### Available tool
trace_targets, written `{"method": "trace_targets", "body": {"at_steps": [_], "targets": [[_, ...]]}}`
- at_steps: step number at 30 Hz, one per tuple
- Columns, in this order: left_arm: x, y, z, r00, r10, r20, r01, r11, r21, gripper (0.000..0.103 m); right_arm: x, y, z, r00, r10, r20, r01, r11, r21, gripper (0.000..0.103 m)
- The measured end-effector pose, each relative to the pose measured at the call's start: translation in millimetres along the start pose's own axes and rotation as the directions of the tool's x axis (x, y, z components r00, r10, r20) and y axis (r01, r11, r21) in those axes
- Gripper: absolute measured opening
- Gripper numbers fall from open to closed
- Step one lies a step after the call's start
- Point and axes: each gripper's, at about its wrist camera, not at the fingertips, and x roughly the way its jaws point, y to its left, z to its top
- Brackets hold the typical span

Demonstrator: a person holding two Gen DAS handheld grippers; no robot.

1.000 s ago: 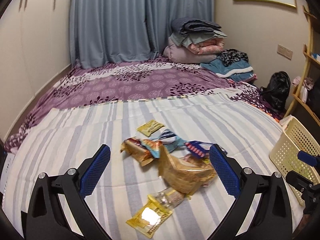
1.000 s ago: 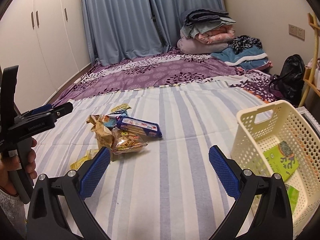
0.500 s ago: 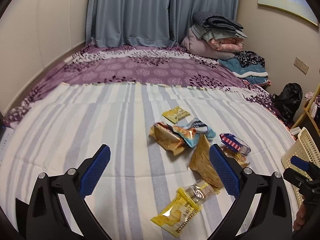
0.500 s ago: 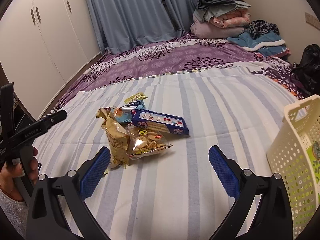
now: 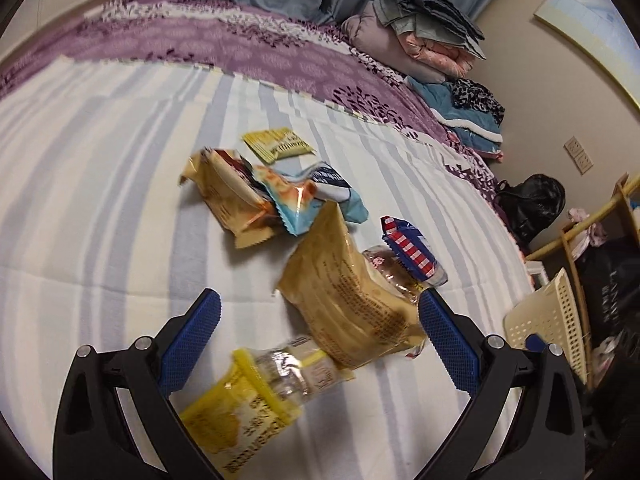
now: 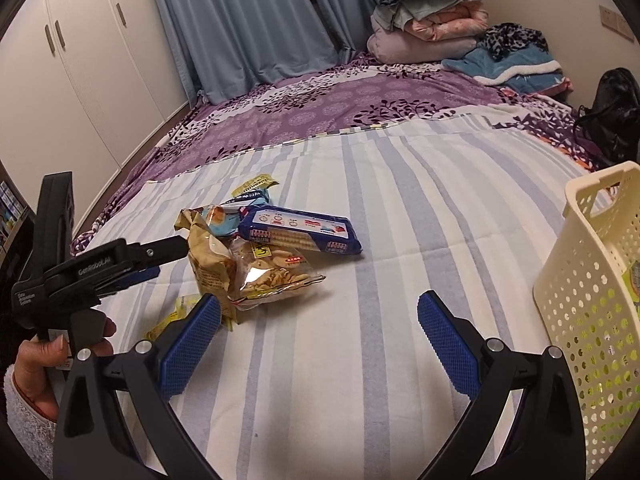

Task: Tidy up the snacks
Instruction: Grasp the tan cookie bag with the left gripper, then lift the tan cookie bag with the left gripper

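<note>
Print on the wrappers is too blurred to read in the left wrist view, and the tan packet (image 5: 352, 300) covers most of the clear bag under it. The yellow packet (image 5: 244, 408) nearest the camera is partly masked by the left gripper's (image 5: 316, 344) lower frame. In the right wrist view only a corner of that yellow packet (image 6: 180, 312) shows, behind the right gripper's (image 6: 320, 344) blue pad. The cream basket (image 6: 592, 300) is cut off at the right edge of that view; something green shows through its holes, but what it is cannot be made out.

The left gripper's jaws stand wide apart, holding nothing — the yellow packet and the lower end of the tan packet lie between its blue pads on the striped sheet (image 5: 100, 200). Whether either pad touches a wrapper cannot be told.

The right gripper's jaws are also wide apart and empty, over bare sheet, with the snack pile well ahead and to its left. A dark blue cracker pack (image 6: 300, 236) lies atop that pile, a clear bag of crackers (image 6: 276, 276) just below it. A hand (image 6: 52, 364) grips the left tool's handle at the left edge — the basket stands well apart from the pile, to the right.
</note>
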Motion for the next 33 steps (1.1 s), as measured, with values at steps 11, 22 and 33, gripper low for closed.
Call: {"method": "trace_targets", "body": {"at_steps": [11, 22, 33], "targets": [[41.6, -10.2, 7.8, 0.995, -0.075, -0.061, 0.069, 0.993, -0.092, 0.1, 3.7, -20.0, -8.5, 1.0, 0.004, -0.002, -0.004, 0.999, 0.048, 0.098], [40.9, -1.5, -2.7, 0.994, -0.098, -0.051, 0.092, 0.991, -0.102, 0.062, 5.0, -30.3, -12.4, 1.0, 0.008, -0.001, -0.007, 0.997, 0.077, 0.098], [-1.1, 13.4, -14.6, 0.991, -0.135, 0.005, 0.135, 0.987, -0.092, 0.052, 0.2, -20.7, -13.8, 1.0, 0.024, 0.01, -0.024, 0.998, 0.054, 0.098]]}}
